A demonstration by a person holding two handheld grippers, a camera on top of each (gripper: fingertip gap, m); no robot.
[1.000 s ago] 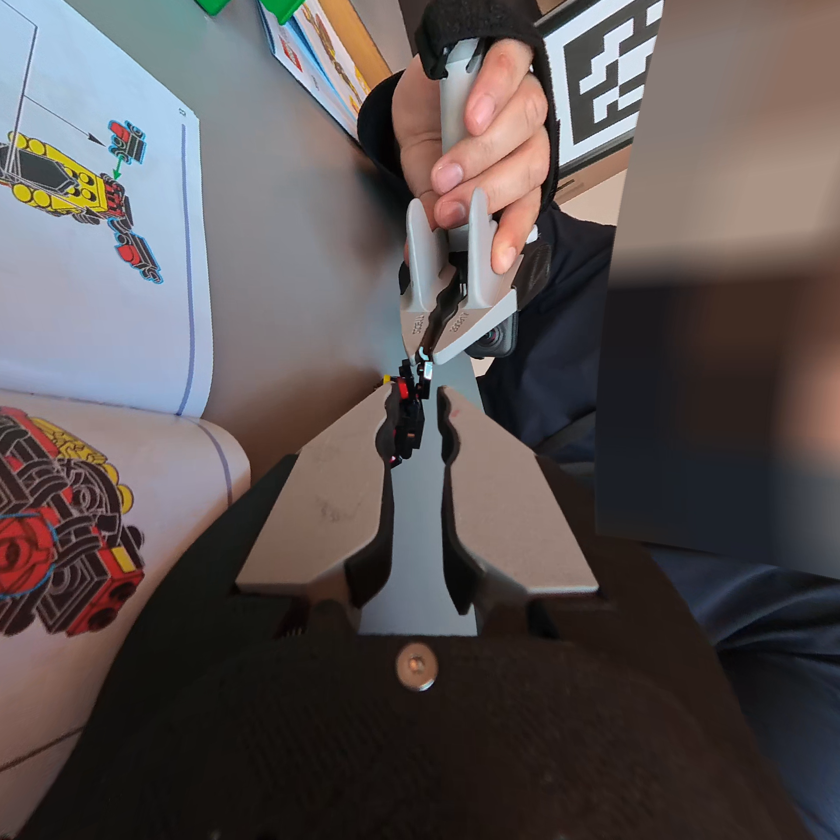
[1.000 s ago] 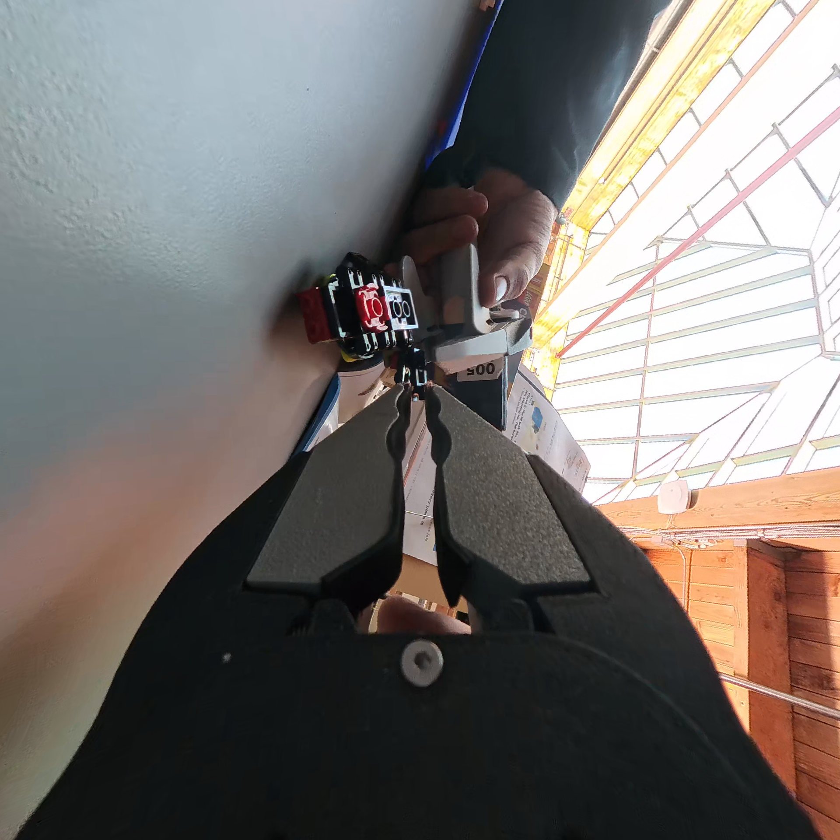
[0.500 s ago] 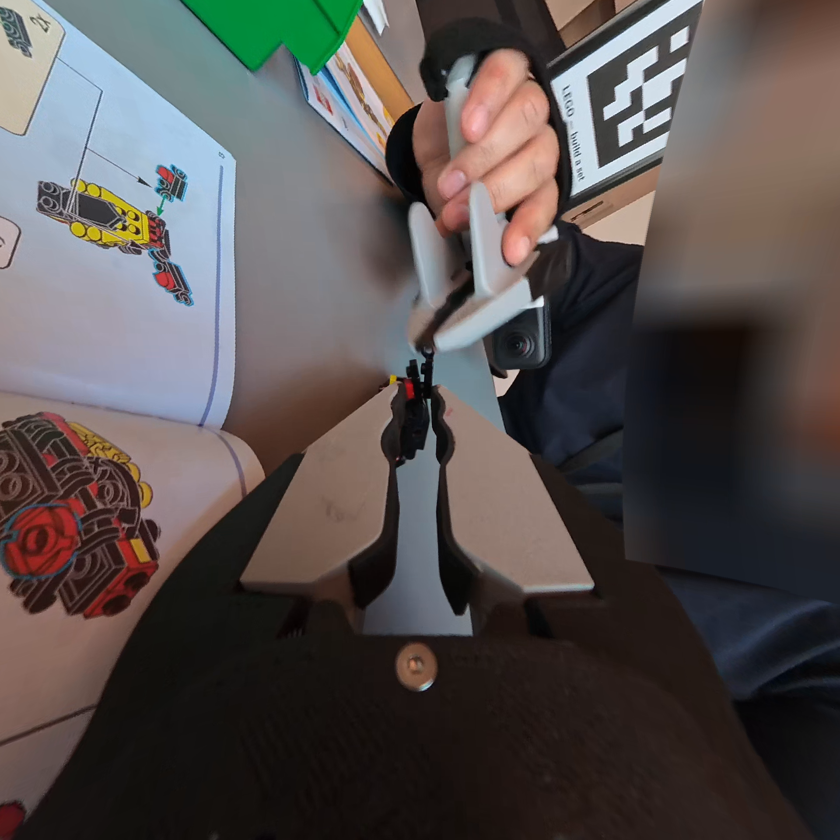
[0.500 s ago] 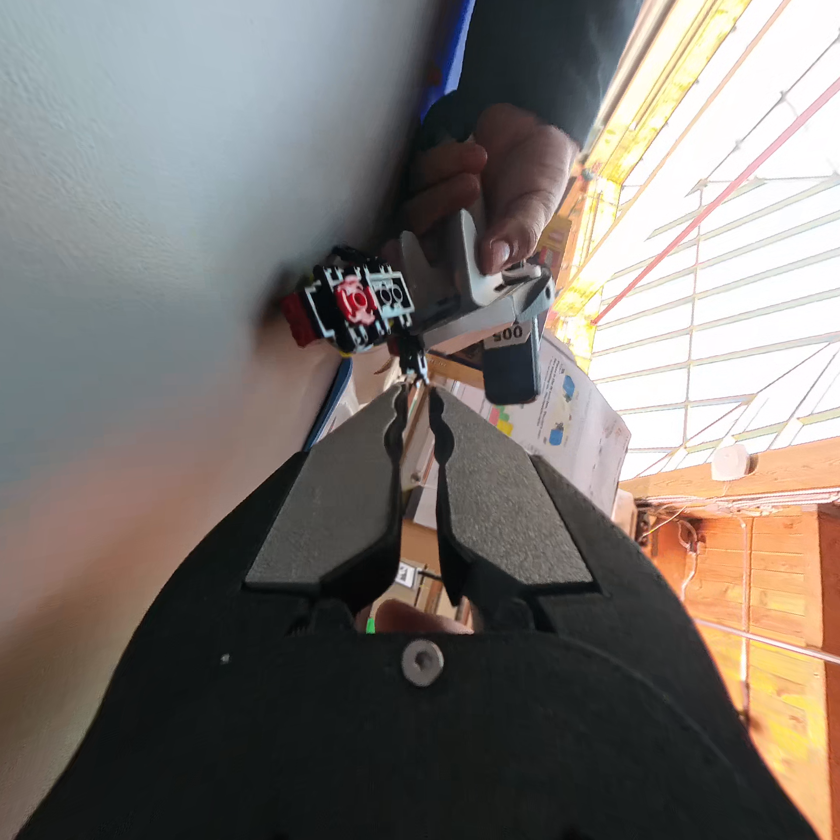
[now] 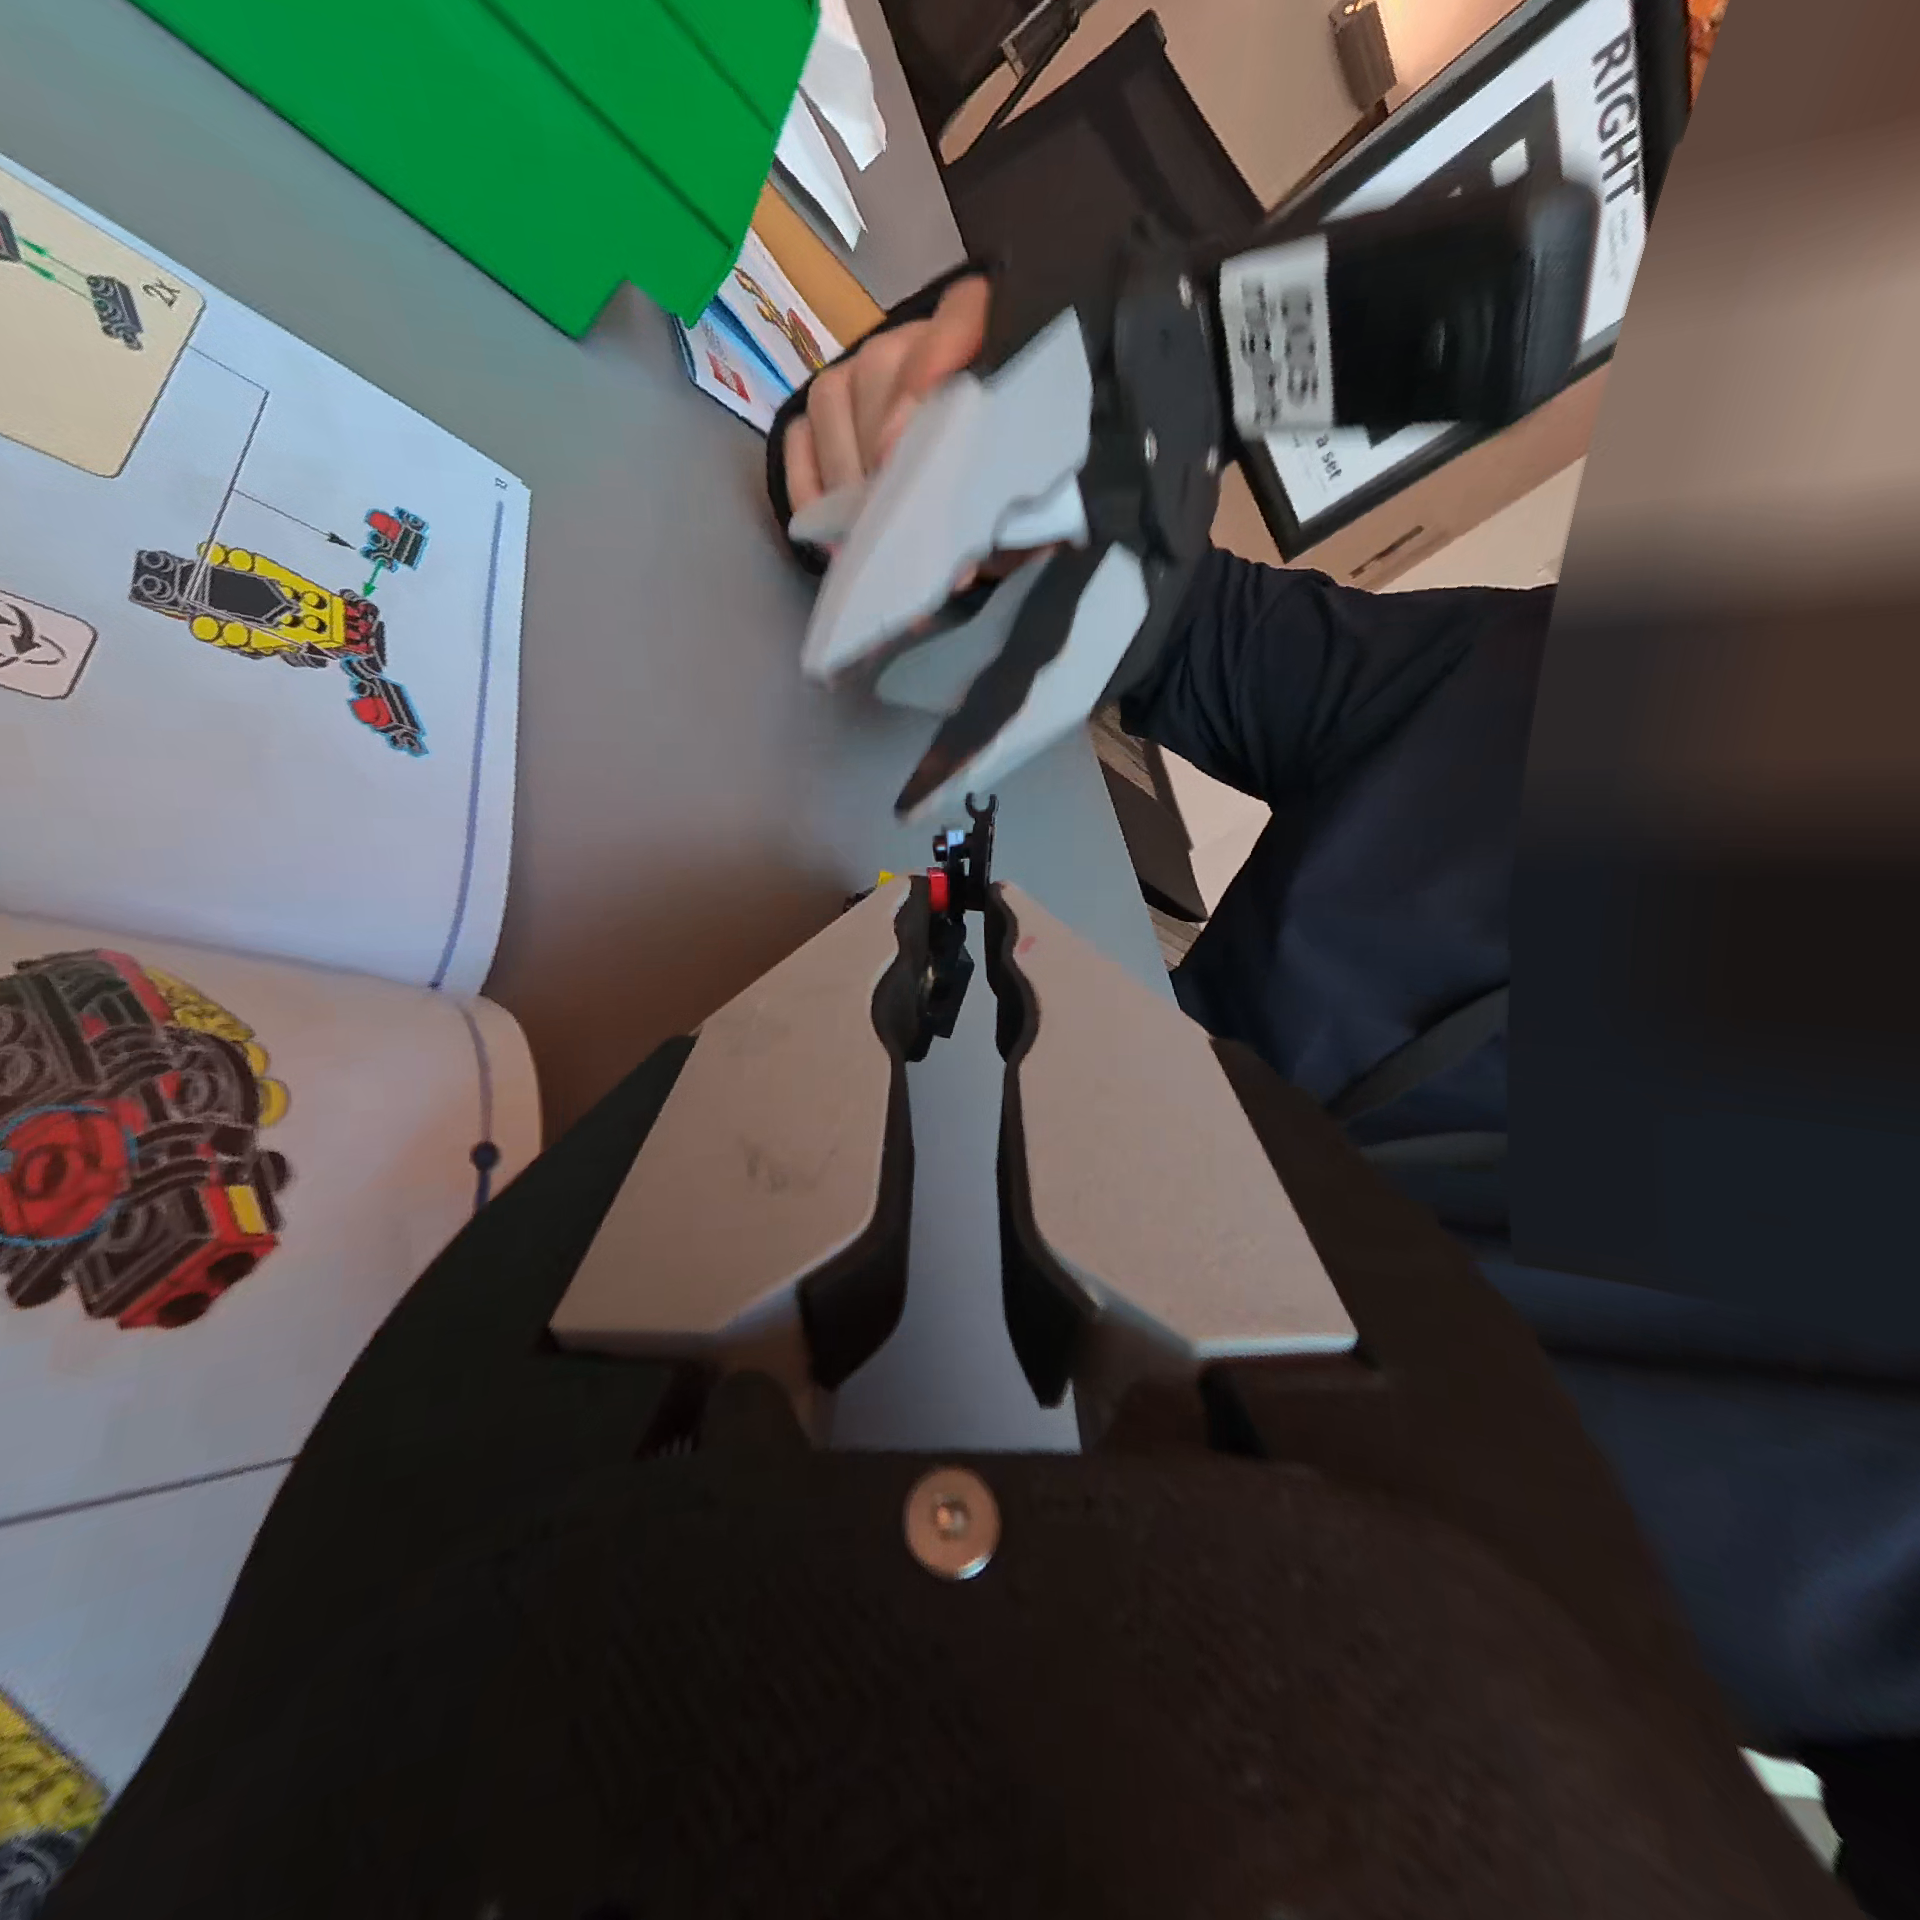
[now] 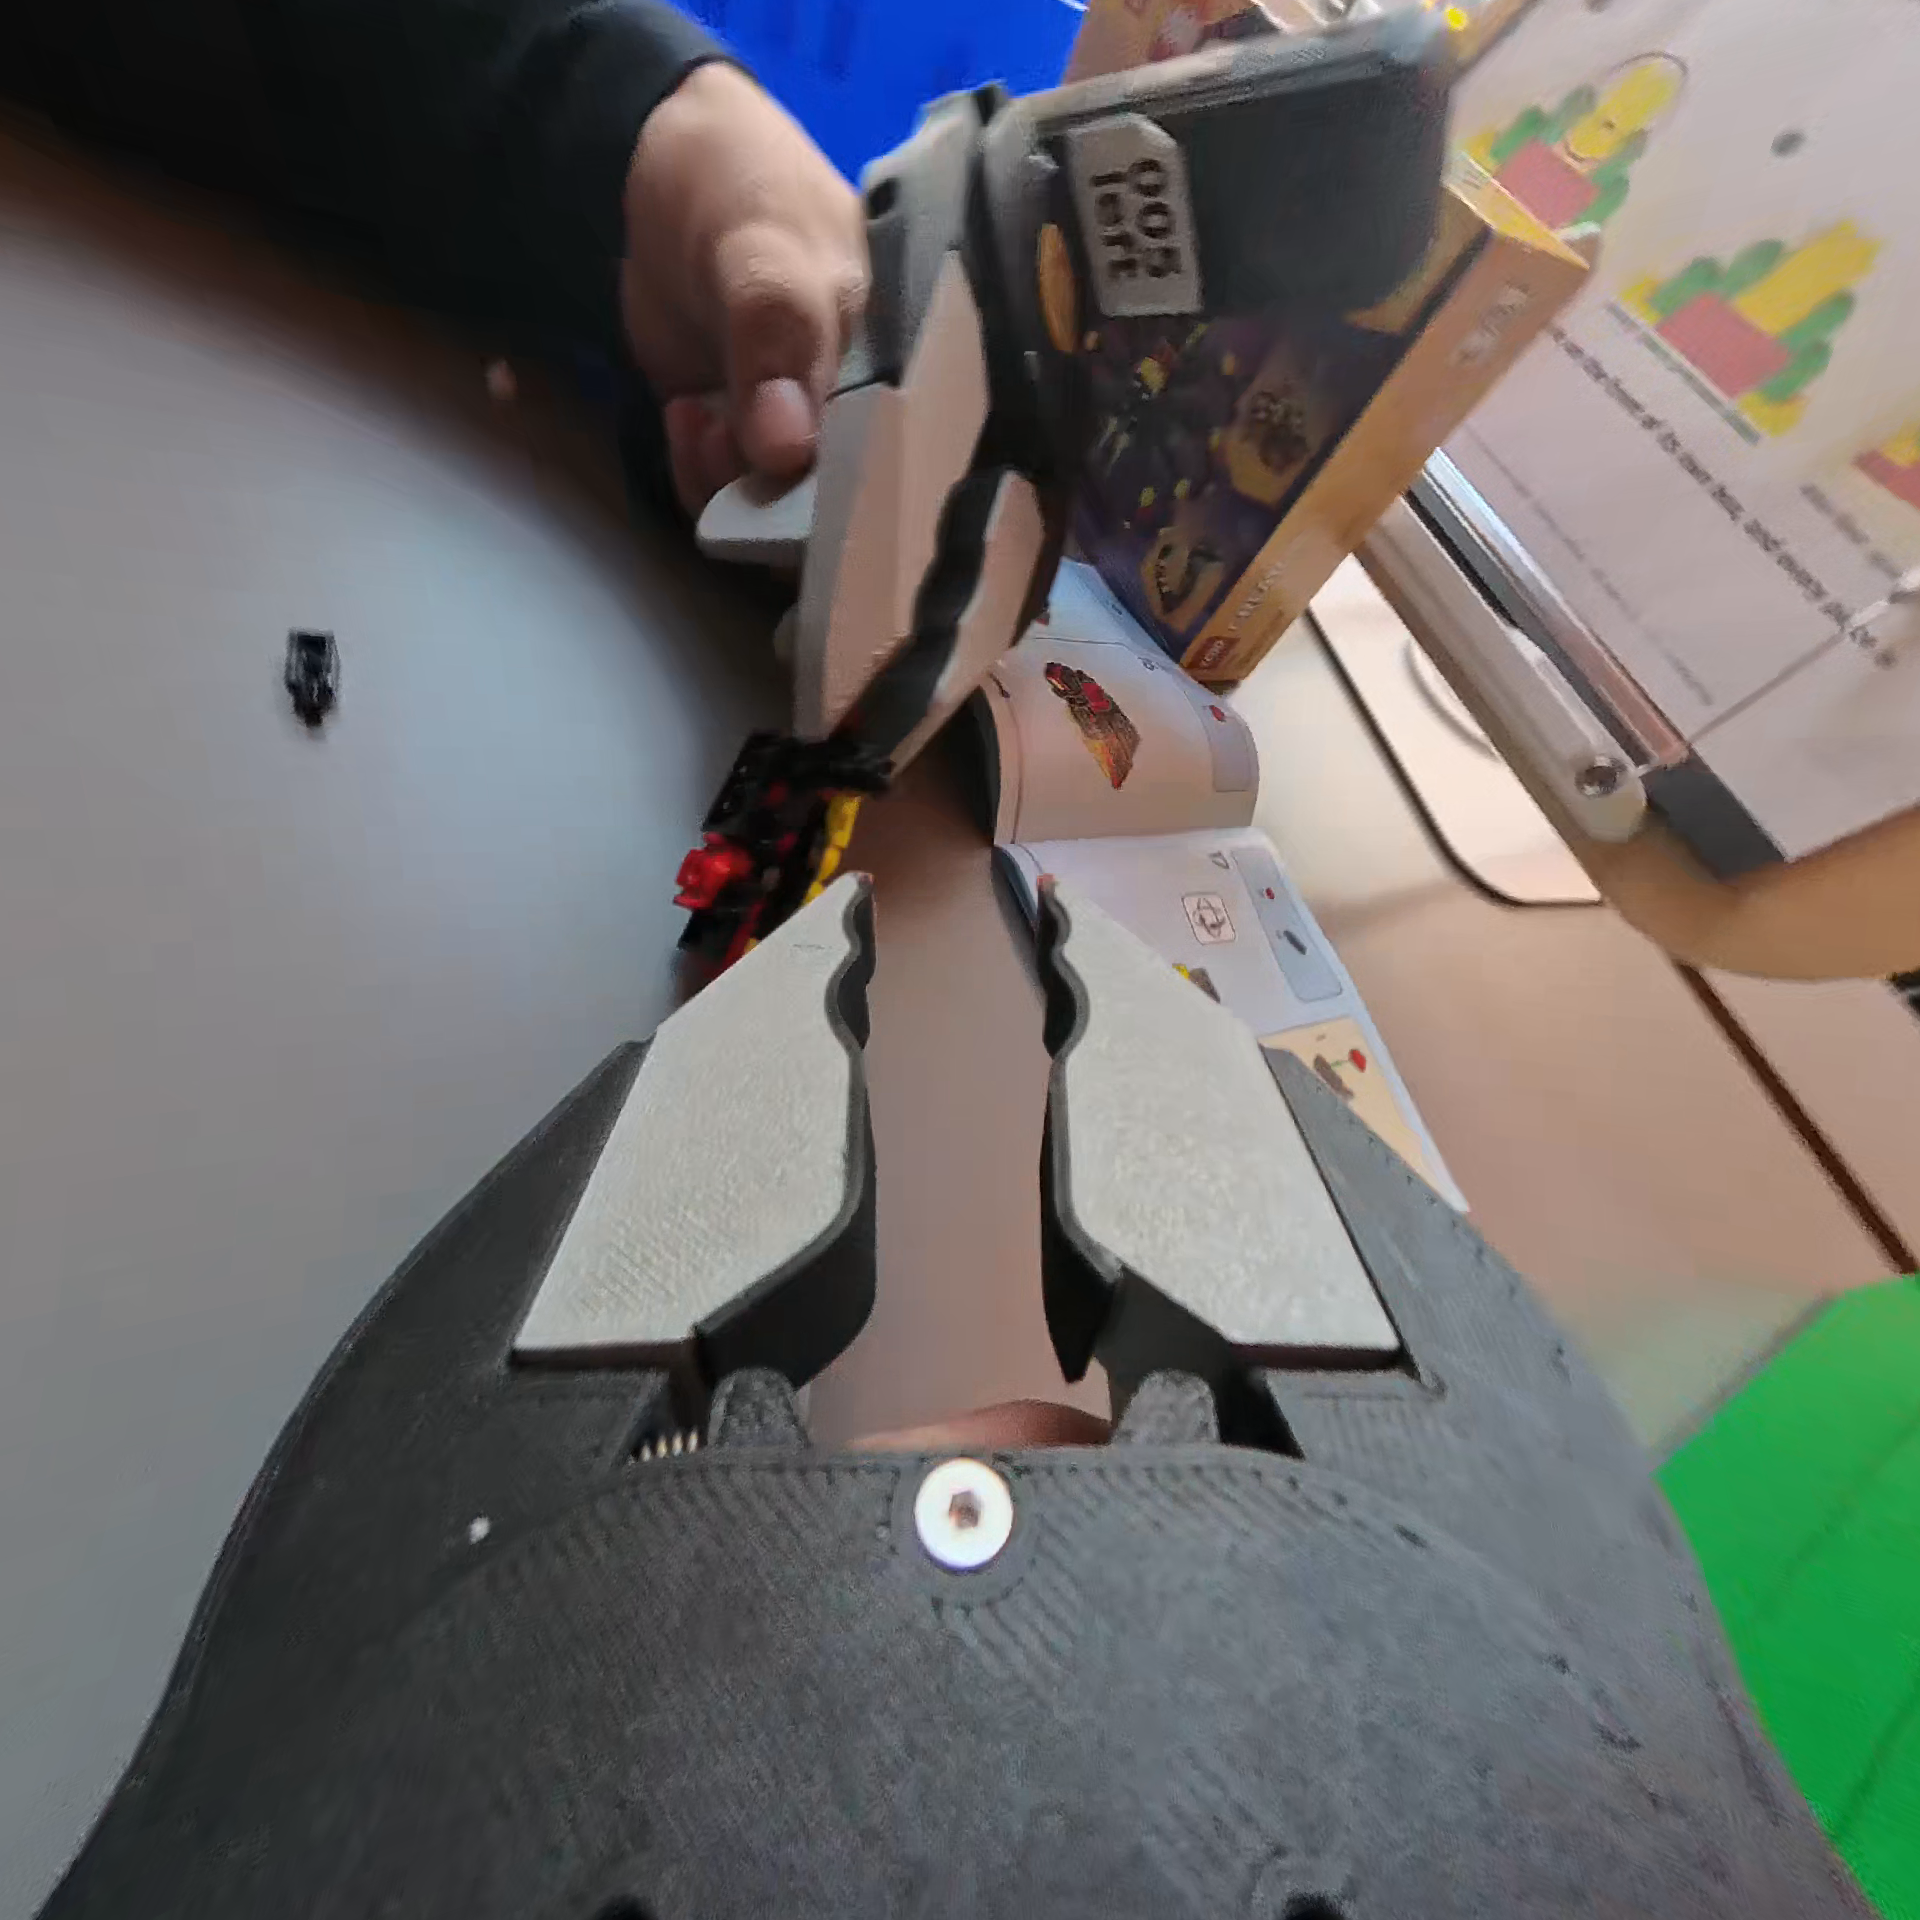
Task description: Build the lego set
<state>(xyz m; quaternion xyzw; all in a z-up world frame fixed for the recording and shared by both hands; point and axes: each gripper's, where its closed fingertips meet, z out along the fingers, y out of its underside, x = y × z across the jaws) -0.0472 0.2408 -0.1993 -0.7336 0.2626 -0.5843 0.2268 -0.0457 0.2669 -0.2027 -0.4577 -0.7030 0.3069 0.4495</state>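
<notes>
Lego model (image 6: pixel 774 831): black, red and yellow bricks.

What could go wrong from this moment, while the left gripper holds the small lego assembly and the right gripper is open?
1. The left gripper pinches the black, red and yellow lego assembly only at its fingertips; a push could twist it loose.
2. The right gripper is open and empty, very near the assembly; a careless move may knock it.
3. A loose small black piece lies alone on the grey table and could be swept away.
</notes>
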